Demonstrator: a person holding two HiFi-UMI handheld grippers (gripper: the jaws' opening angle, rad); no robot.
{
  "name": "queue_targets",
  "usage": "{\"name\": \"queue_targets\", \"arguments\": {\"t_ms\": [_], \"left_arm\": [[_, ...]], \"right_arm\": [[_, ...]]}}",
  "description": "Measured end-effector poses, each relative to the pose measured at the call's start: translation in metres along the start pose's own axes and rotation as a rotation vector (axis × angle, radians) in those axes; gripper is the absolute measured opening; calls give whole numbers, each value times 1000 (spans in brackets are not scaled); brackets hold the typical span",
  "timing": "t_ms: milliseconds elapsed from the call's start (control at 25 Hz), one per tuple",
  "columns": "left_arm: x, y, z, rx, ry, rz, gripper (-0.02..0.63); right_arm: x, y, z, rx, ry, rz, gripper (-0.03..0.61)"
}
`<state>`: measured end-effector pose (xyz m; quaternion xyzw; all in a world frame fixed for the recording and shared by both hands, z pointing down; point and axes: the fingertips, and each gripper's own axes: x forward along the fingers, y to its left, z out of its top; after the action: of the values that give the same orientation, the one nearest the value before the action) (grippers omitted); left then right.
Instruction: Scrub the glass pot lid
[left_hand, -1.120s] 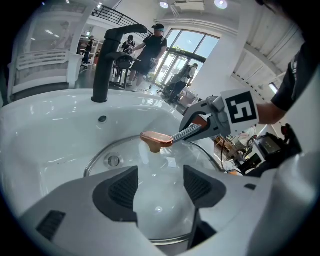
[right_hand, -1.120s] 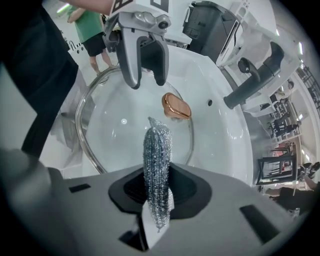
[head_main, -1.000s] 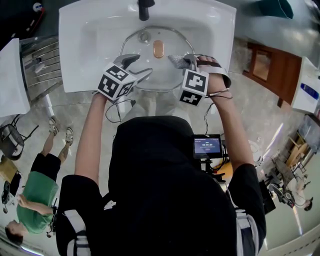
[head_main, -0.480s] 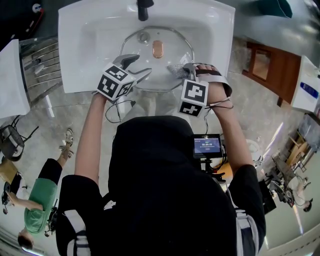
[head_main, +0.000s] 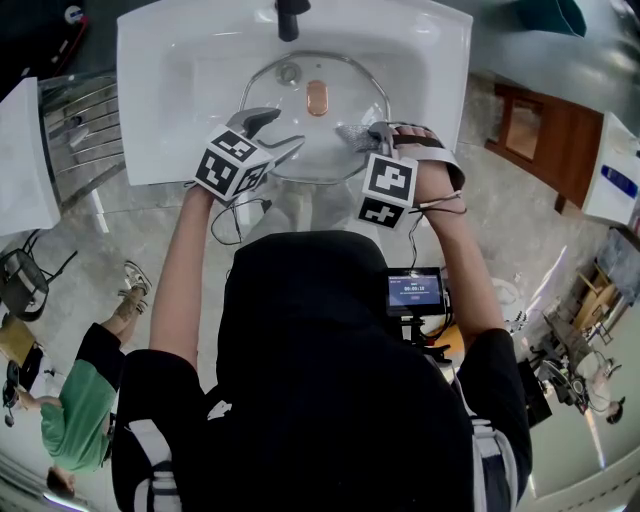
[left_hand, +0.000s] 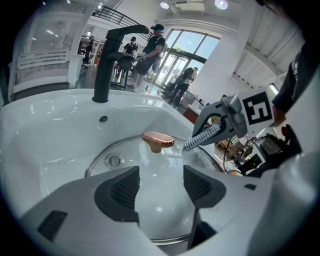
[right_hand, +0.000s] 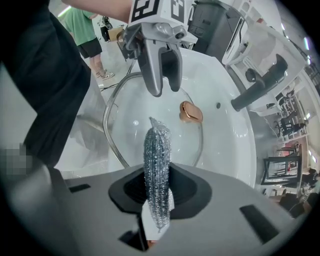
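The head view looks steeply down from above the person onto the white sink (head_main: 170, 90), high enough to take in both arms and the floor around. The left gripper view sits low and close over the glass lid (left_hand: 160, 200), facing the far black faucet (left_hand: 107, 60), with the right gripper (left_hand: 207, 132) at its right. The right gripper view, equally close, faces left across the lid toward the left gripper (right_hand: 165, 87); all three views share the lid.

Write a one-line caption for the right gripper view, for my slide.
Right gripper clamps a silvery scouring pad, pointed at the copper-knobbed glass pot lid in a white sink.
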<state>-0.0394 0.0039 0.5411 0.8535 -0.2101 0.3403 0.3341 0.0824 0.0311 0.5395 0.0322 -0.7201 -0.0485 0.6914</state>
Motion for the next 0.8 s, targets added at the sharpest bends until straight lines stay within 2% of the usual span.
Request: {"name": "queue_targets", "arguments": {"t_ms": [480, 800], "left_arm": [[-1, 0, 0, -1, 1, 0, 267], [-1, 0, -1, 1, -1, 3, 267]], "right_arm": [[18, -25, -4, 40, 12, -5, 67], [34, -43, -5, 45, 25, -52, 67]]}}
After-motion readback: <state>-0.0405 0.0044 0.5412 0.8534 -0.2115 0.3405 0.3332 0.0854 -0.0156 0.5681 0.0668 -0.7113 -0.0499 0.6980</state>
